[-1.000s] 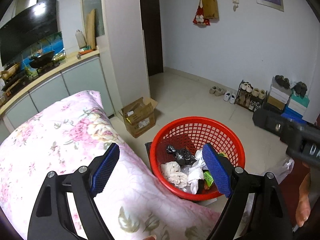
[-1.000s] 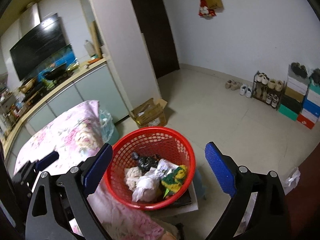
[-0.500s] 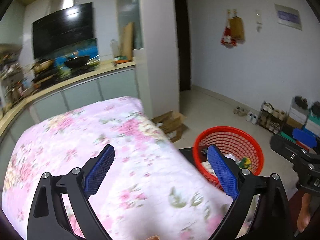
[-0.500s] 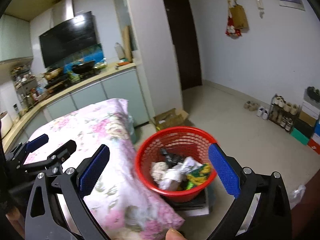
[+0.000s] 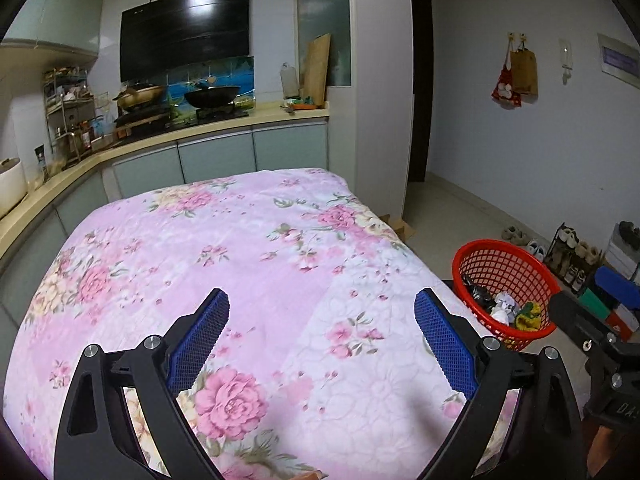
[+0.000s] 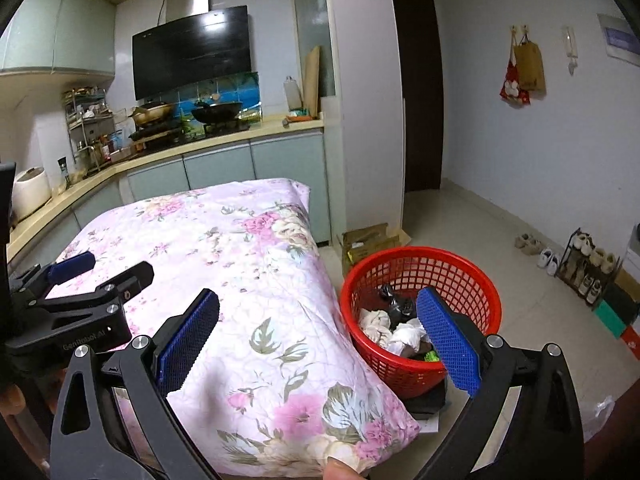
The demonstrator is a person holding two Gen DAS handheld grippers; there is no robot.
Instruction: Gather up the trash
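The left gripper (image 5: 322, 336) hangs over the pink flowered cloth (image 5: 240, 264) with its blue pads (image 5: 444, 344) wide apart and nothing between them. To the right stands a red basket (image 5: 505, 258) on the floor — crumpled trash (image 5: 502, 306) lies inside. The right gripper (image 5: 600, 332) shows at the right edge, in front of the basket.

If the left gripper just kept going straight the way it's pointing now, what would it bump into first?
Most likely the flowered pink cloth. The left gripper stands open and empty, tilted down over it, and only the cloth lies between and ahead of its fingers. The red basket sits off to its right, out of that line.
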